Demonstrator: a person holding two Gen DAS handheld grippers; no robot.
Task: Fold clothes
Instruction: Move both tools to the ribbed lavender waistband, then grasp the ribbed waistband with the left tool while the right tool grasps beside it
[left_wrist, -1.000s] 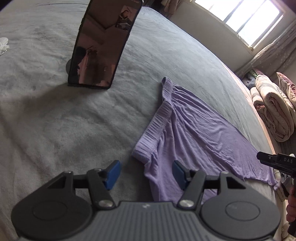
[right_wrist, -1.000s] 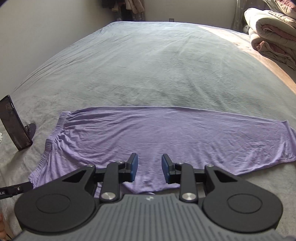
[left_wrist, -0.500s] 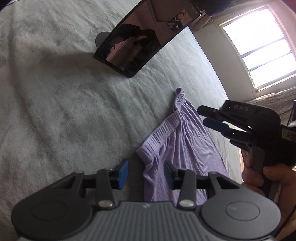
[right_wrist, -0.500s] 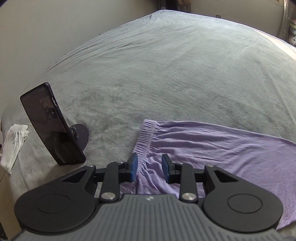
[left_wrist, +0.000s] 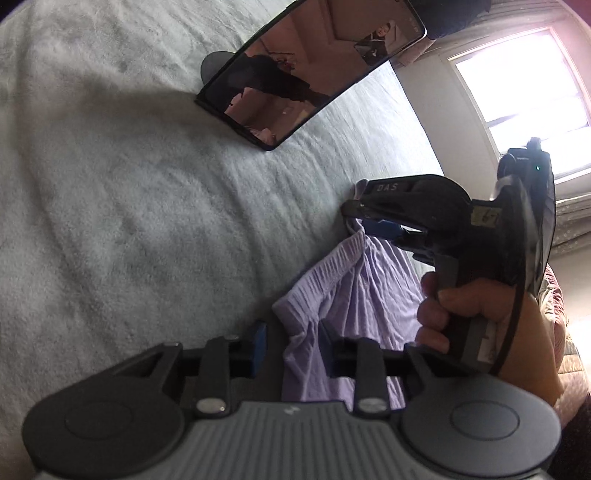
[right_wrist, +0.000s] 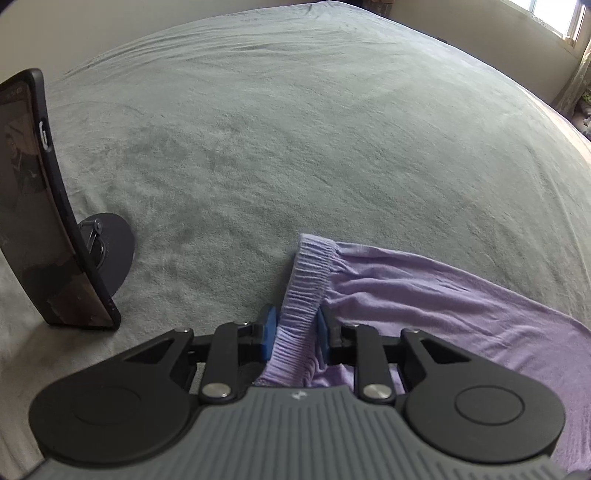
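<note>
Both tongs are down at the waistband end of the soft lilac knit trousers (right_wrist: 424, 295) spread on the grey fleece bed cover (right_wrist: 295, 129). Left tongs (left_wrist: 291, 345) stand apart, blue pads straddling the near corner of the ribbed waistband (left_wrist: 325, 266), cloth between them but not pinched. Right tongs (right_wrist: 293, 334) sit either side of the elastic band at its far corner; pads close against the ribbing, though whether they have bitten I cannot tell. In the left view the right tongs' hand (left_wrist: 476, 317) hovers above the cloth. The garment lies long and flat, legs running off to the right, waistband bunched and slightly rucked. My read: this is a two-corner pickup for a fold. To do it well, both pairs should catch the full thickness of the band, every layer, and lift evenly so the cloth hangs square. Keep clear of the dark glossy phone (right_wrist: 44, 221) propped on its round stand (right_wrist: 110, 254) to the left.
</note>
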